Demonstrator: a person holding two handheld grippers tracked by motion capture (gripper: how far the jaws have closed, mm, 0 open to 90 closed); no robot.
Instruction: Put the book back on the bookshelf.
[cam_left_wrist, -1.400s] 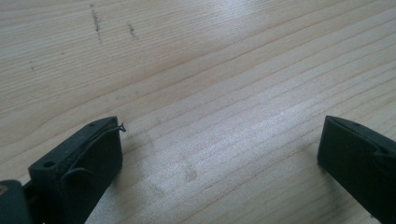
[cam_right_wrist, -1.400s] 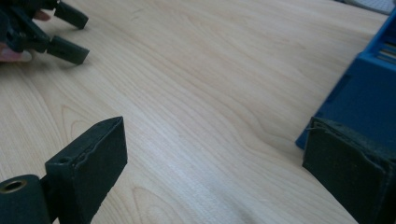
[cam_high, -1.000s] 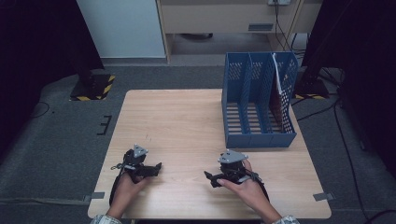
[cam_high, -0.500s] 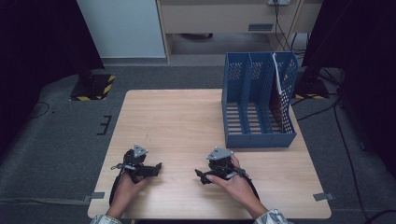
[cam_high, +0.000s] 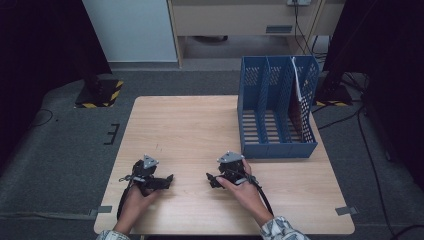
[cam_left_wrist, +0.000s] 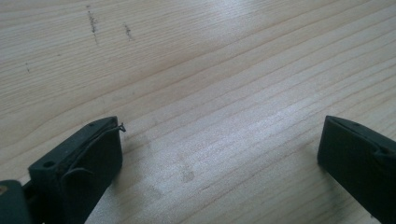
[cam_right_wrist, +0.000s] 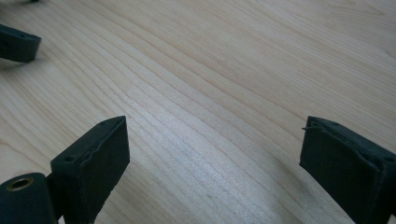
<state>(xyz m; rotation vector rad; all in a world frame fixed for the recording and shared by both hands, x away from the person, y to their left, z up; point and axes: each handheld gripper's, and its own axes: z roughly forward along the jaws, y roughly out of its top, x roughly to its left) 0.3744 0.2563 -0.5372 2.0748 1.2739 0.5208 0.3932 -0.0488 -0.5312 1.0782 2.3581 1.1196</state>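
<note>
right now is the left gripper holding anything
No, the left gripper is open, with bare wooden table between its jaws.

The high view looks down and forward over the pale wooden table (cam_high: 200, 125); both gripper views skim its near boards closely.

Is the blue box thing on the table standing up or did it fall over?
Standing up. The blue file rack sits upright on the table, its dividers vertical and open top facing up.
</note>
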